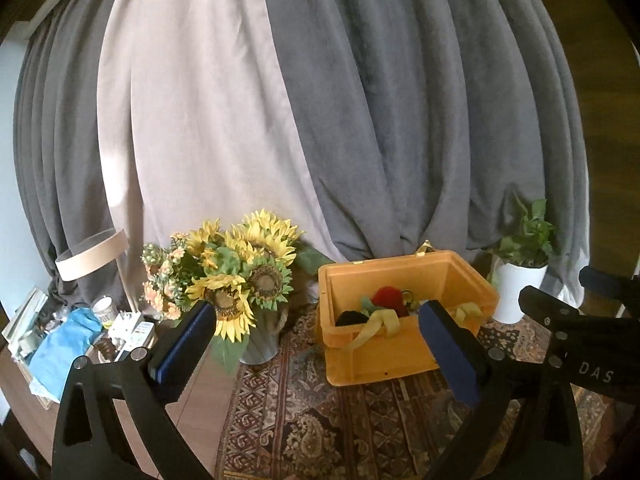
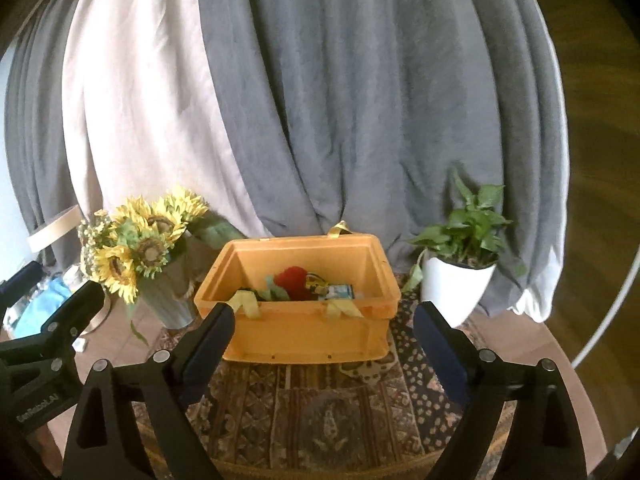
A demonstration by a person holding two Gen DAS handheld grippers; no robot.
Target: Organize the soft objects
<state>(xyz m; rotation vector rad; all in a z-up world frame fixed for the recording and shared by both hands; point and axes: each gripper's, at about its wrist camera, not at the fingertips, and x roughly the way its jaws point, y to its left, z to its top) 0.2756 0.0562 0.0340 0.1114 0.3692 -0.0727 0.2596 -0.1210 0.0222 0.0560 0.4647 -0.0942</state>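
fingers (image 1: 180, 340) apart; "DAS" on right gripper (image 1: 592, 372), orange bin (image 1: 372, 364) beyond

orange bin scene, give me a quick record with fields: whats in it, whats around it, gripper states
container: orange bin, open top, on a patterned rug
contents: red soft item, black item, others too small to tell
straps: yellow fabric strips draped over the near rim
left of bin: sunflower bouquet in a vase
right of bin: potted plant in a white pot
behind: grey and beige curtains
left gripper: open, empty
right gripper: open, empty
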